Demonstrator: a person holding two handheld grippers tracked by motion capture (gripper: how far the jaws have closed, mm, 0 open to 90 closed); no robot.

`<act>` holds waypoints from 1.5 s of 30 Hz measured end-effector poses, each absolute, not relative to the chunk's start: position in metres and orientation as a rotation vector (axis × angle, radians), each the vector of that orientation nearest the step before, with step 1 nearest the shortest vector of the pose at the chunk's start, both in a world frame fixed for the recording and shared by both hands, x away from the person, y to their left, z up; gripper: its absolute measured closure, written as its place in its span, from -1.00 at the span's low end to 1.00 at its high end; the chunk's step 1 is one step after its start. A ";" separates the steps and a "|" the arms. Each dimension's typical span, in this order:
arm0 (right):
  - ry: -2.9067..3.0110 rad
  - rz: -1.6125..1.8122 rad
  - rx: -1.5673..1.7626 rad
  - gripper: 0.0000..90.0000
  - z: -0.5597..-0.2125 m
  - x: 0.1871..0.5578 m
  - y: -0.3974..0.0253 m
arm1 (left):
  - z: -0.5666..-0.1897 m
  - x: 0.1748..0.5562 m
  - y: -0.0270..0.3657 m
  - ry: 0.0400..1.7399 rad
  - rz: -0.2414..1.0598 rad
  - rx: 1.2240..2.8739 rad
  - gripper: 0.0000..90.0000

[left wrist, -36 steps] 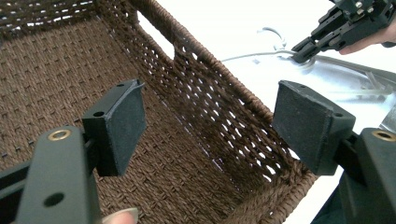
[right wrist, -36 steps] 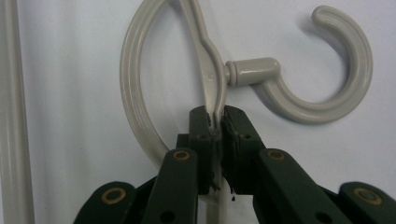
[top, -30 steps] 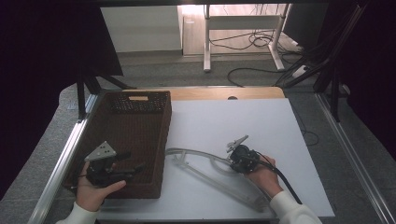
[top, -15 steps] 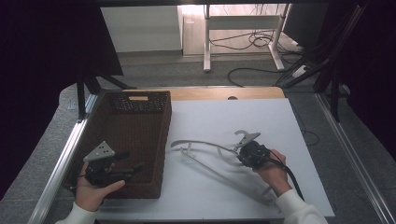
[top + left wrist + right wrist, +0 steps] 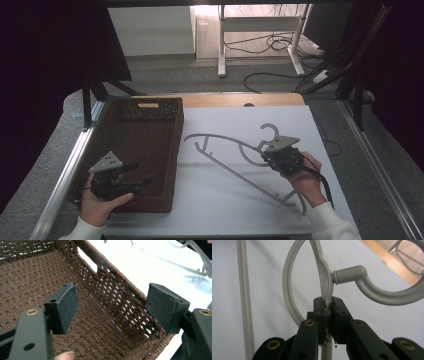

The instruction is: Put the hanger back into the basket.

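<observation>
The hanger (image 5: pixel 325 287) sits pinched between the right gripper (image 5: pixel 327 307) jaws.

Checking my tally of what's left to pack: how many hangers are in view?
1: a hanger lying on the table right of the basket, clamped near its hook by the right hand-held gripper. None seen in the basket.

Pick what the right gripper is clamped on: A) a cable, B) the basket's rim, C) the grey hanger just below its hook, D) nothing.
C: in the right gripper view the right gripper has its jaws shut on the hanger just under the hook.
</observation>
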State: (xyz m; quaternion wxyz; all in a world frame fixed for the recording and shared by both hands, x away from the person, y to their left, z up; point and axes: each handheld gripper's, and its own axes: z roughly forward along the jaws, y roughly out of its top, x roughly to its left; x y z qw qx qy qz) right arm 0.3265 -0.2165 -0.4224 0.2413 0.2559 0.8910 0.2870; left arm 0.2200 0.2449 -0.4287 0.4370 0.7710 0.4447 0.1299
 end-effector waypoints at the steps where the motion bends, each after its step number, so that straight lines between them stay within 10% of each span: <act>1: 2.428 0.797 0.696 0.85 -0.419 0.325 -0.217 | -0.429 0.220 0.245 1.107 0.322 1.918 -0.44; 45: 2.340 0.980 0.401 0.85 -0.379 0.294 -0.206 | -0.427 0.224 0.257 1.140 0.296 1.855 -0.44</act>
